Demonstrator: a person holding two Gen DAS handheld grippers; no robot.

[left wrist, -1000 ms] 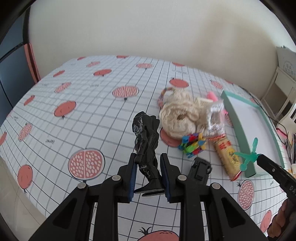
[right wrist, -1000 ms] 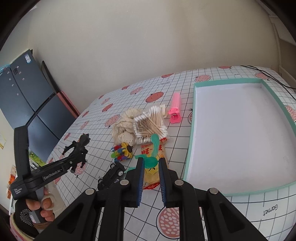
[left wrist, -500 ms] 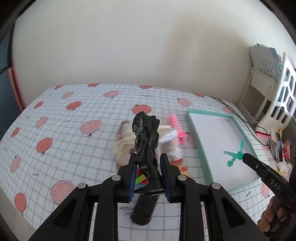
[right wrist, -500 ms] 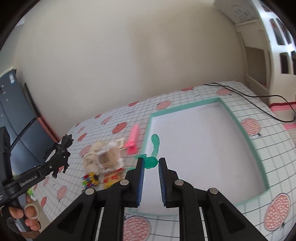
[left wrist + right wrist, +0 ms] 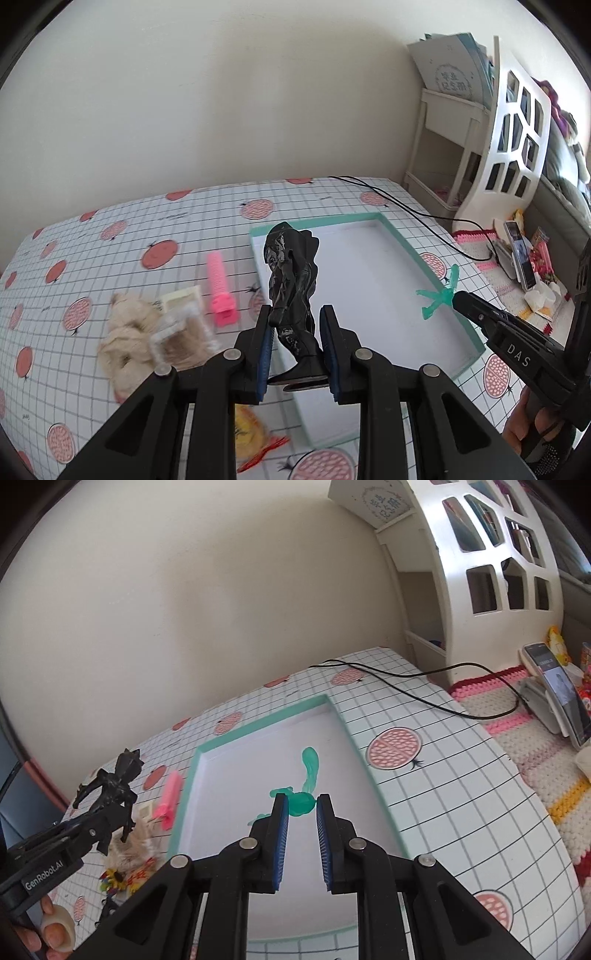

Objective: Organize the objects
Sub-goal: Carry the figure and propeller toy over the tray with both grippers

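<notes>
- Black figurine (image 5: 291, 280): centre of the left wrist frame, upright, pinched low at legs/base by your left claw (image 5: 295, 350). Looks like stiff moulded plastic, prob. light. Thin arms and head spikes stick out, so I'd keep the hold on the legs/base, not the limbs.
- Green figure (image 5: 304, 797): centre of the right wrist frame, over the tray's white floor, pinched at its round body by your right claw (image 5: 299, 834), pads pressed together on it. Looks thin, maybe a bit flexible; tail and limbs poke out past the pads. Small and smooth, so it could slip – hold the thick middle.
- Tray (image 5: 424, 258): teal rim, white inside, right of centre in the left wrist frame. Nothing lies in it. Both items hang above or near it, neither touching.
- Leftovers on the desk (image 5: 110, 258), lower left of the left wrist frame: pink clip-like piece (image 5: 221, 291) just beside the tray's left rim, beige yarn bundle (image 5: 125, 343), clear cotton-swab box (image 5: 181, 336), yellow packet (image 5: 251, 432) at bottom edge. Blurred, so details unclear.
- Black cable (image 5: 424, 694) crosses the desk beyond the tray, upper right in the right wrist frame.
</notes>
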